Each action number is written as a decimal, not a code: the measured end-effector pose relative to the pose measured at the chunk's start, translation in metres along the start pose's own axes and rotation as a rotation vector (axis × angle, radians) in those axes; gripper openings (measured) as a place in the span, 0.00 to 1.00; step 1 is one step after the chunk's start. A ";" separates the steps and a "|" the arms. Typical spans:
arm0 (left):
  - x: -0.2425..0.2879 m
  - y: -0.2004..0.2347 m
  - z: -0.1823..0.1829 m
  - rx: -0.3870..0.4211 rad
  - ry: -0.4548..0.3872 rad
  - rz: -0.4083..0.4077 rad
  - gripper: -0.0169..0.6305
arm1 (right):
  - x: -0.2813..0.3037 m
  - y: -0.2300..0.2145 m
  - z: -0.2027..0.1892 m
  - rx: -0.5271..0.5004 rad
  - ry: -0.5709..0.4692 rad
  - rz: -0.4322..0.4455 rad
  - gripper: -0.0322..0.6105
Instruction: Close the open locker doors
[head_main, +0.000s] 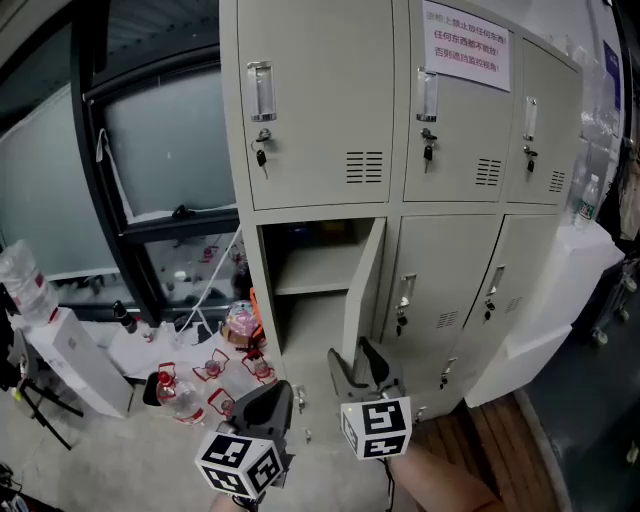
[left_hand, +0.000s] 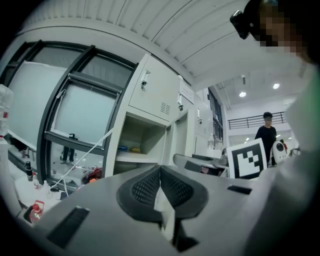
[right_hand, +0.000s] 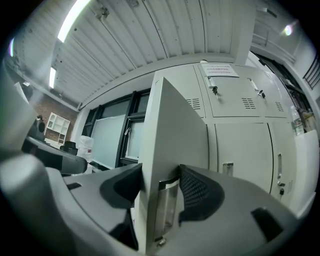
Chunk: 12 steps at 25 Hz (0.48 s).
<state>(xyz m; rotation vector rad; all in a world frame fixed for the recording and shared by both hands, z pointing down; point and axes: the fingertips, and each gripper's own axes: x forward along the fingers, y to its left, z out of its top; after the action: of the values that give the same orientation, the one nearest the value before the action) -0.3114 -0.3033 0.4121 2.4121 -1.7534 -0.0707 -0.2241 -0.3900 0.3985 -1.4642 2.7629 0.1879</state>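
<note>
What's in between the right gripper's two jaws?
The open locker door, handle side, stands between the jaws of the right hand-held gripper; the right gripper view shows it.

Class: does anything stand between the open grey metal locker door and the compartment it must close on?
Nothing visible does. The open grey metal locker door faces a bare gap to its compartment; clear plastic bottles lie leftward. The right tongs straddle the door's edge.

Big window at left, dark frame. White cord slants across in front of it. Water bottles with red labels lie on floor below, near long white box. Paper sign with red writing, up high. Big white block at right, bottle just by its top. Wood floor at bottom right. Far off, person in black stands under round ceiling lights.
</note>
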 end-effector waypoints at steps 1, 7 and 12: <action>0.000 0.005 0.001 -0.001 -0.001 0.006 0.03 | 0.004 0.004 0.000 -0.004 -0.006 0.001 0.41; 0.004 0.034 0.006 -0.002 -0.005 0.031 0.03 | 0.025 0.023 0.001 -0.020 -0.054 -0.025 0.44; 0.009 0.054 0.013 -0.001 -0.012 0.035 0.03 | 0.034 0.032 0.002 -0.015 -0.102 -0.063 0.44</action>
<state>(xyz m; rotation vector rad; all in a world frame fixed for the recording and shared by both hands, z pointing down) -0.3616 -0.3291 0.4084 2.3848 -1.7991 -0.0822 -0.2697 -0.4002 0.3978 -1.4975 2.6377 0.2750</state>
